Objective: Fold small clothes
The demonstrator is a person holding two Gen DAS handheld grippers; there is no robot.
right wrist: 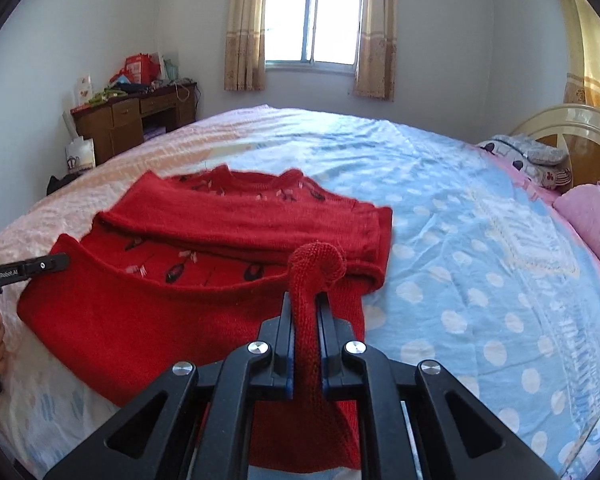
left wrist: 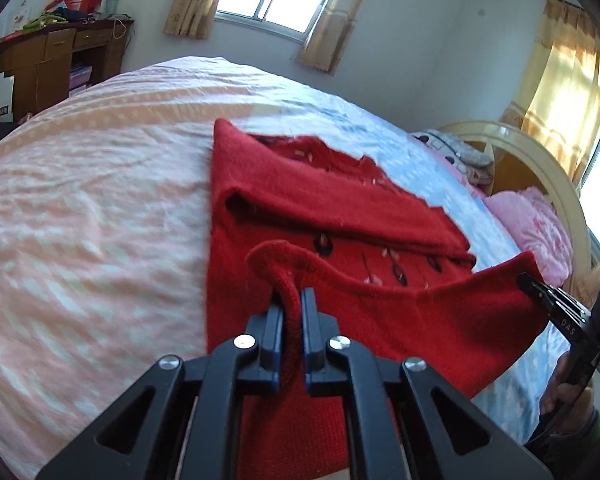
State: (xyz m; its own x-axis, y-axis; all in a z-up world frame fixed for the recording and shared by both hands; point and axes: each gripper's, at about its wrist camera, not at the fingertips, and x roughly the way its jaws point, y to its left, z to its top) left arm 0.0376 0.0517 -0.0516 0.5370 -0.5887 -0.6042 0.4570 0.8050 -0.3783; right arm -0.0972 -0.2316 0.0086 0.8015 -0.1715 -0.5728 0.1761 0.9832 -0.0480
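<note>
Right wrist view: a red knitted sweater (right wrist: 204, 280) with dark embroidered motifs lies on the bed (right wrist: 460, 220), its near hem lifted off the sheet at both corners. Its lower part is cut off behind the black gripper frame. The right gripper (right wrist: 305, 316) has its fingers clamped on a bunched hem corner; the left gripper (left wrist: 291, 312) pinches the opposite corner likewise. Beyond the sweater, pink pillows (right wrist: 592, 216) sit against the cream headboard (right wrist: 560, 120).

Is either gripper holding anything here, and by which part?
Both hold the red sweater by its bottom hem: the left gripper pinches one corner, the right gripper the other, lifted off the bed.
</note>
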